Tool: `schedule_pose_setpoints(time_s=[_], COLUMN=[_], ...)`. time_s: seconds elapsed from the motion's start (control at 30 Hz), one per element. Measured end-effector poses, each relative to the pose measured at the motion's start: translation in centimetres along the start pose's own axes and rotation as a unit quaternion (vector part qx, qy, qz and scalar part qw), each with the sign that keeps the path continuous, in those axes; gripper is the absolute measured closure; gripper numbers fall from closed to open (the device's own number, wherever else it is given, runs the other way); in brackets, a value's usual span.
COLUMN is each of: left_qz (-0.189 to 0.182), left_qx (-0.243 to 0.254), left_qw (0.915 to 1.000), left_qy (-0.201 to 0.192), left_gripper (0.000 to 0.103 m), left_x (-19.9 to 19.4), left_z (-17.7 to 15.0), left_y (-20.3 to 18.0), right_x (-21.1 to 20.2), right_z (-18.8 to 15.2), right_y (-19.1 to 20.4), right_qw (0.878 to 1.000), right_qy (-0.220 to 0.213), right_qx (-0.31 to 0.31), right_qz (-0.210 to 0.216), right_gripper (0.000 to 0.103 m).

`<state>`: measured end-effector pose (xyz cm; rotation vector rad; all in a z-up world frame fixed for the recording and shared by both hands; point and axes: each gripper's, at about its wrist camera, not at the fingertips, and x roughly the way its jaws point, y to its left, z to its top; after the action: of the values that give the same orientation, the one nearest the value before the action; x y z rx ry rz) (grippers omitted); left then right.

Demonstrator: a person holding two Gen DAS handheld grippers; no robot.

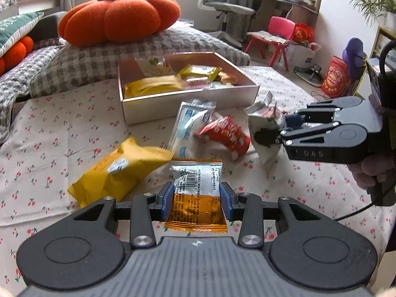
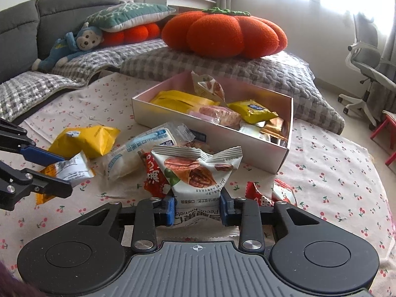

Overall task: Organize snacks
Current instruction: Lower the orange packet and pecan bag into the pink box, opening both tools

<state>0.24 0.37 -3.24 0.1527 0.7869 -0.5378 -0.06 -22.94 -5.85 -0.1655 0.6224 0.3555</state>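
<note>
The left hand-held gripper (image 1: 196,195) pinches an orange-and-silver snack packet (image 1: 196,185) between its blue pads. Just ahead to its left lies a yellow packet (image 1: 118,170); farther ahead stands the open box (image 1: 188,104), already holding several snacks. The right hand-held gripper (image 2: 197,206) is clamped on a white pecan packet (image 2: 198,173), with a red packet (image 2: 154,178) just left of it and the box ahead to its right.

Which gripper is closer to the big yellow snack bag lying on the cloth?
Left. The left gripper, holding an orange-and-silver packet, sits right beside the yellow bag; the right gripper is farther, past the red packet.
</note>
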Motion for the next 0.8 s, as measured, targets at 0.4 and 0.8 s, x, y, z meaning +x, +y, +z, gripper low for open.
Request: schedule_pose_setpoints(time_s=[0.4,0.8], left_qz=[-0.001,0.013], left_qx=[-0.007,-0.027], left_qw=[0.9994,0.9973], left_qy=[-0.032,-0.067], left_gripper=[0.066,0.066], left_x=[0.1,0.7], left_z=[2.8,5.7], left_y=[-1.1,-0.7], right_x=[-2.1,-3.7], right_z=[1.0,3.1], right_y=[-1.7,-4.1], right_qw=[0.999,0.996], right_qy=[-0.019,-0.051], right_qx=[0.035,0.078], right_qz=[-0.001,-0.006], right_gripper=[0.071,0.071])
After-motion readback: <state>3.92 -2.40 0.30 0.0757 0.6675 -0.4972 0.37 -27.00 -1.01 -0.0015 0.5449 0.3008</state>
